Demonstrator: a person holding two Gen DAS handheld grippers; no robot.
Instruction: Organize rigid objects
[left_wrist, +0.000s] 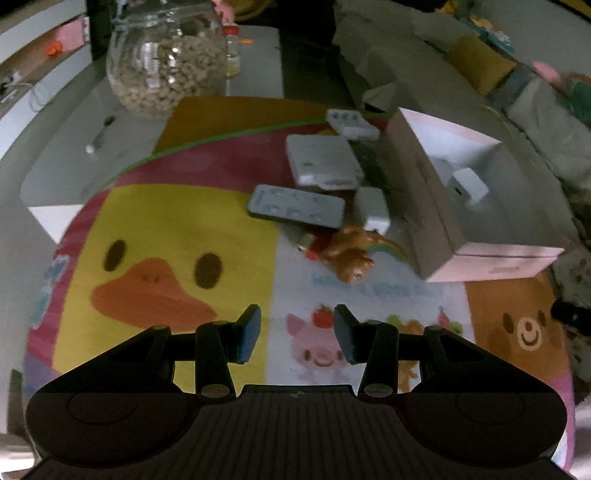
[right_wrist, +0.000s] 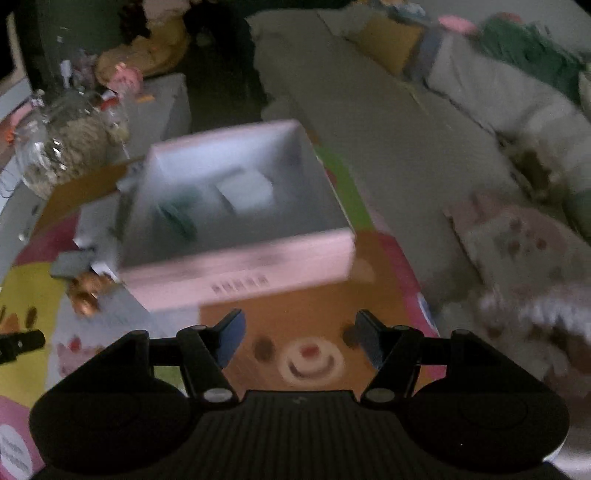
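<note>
Black hand-held gripper (left_wrist: 297, 334), blue pads (left_wrist: 248, 332)

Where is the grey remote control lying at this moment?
In the left wrist view the grey remote control lies flat on the colourful mat, centre-right, in front of a square white device and left of the open pink box.

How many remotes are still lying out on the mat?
1: the grey remote lies flat on the mat, left of the pink box, beside white adapters. Others may be hidden.
</note>
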